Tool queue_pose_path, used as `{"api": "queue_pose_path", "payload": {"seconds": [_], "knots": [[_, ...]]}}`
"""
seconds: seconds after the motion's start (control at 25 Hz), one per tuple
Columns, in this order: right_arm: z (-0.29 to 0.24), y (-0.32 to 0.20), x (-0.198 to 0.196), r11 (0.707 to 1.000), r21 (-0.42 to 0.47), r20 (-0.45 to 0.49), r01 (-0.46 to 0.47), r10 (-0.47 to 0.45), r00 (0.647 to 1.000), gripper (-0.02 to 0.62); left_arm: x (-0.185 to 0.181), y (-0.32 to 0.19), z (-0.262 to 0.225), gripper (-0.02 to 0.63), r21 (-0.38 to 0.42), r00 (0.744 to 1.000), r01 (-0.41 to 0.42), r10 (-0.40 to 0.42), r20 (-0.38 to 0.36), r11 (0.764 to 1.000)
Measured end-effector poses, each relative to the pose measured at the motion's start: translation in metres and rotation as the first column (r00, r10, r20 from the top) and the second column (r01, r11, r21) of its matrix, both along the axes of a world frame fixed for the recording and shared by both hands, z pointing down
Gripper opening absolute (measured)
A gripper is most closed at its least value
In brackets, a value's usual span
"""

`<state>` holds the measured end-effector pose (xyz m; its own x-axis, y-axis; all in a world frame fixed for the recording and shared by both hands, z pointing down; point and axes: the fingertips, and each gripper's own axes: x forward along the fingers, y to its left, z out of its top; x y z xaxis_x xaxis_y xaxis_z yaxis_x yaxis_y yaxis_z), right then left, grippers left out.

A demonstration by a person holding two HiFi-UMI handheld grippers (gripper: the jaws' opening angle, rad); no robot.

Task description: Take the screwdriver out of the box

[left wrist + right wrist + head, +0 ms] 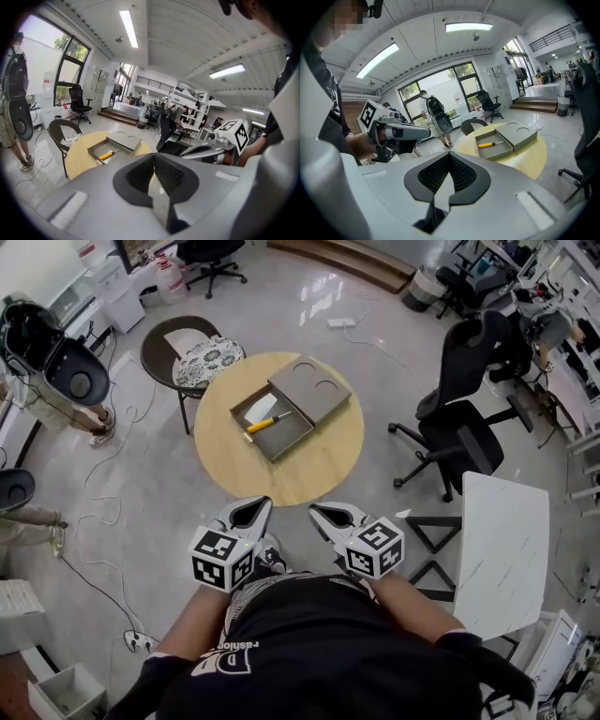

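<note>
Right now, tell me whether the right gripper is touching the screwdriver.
Apart. The head view shows the right gripper at the table's near edge, with the screwdriver lying in the box far ahead.

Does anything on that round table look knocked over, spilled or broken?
Nothing stands out. The box sits open on the table, its lid flat beside it, and the screwdriver lies inside. No spill or damage shows.

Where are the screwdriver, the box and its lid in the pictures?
screwdriver (260,424): head view, on its yellow handle.
box (286,437): head view, on its bare floor.
lid (309,390): head view, on its flat top.
</note>
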<state>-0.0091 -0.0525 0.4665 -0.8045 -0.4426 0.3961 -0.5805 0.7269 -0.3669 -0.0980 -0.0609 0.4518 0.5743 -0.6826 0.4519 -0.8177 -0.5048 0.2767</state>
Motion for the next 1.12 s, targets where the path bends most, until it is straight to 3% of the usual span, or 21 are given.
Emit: {"api": "queue_pose_path", "payload": {"seconds": [0.52, 1.12], "knots": [[0.0, -0.088, -0.056, 0.997, 0.021, -0.026, -0.076, 0.076, 0.997, -0.003, -0.062, -0.093, 0.006, 0.058, 0.019, 0.998, -0.066, 0.066, -0.001, 0.998], [0.015, -0.117, -0.052, 0.986, -0.03, -0.043, -0.163, 0.162, 0.986, -0.003, -0.074, -0.124, 0.028, 0.058, -0.027, 0.994, -0.109, 0.109, 0.012, 0.994]]}}
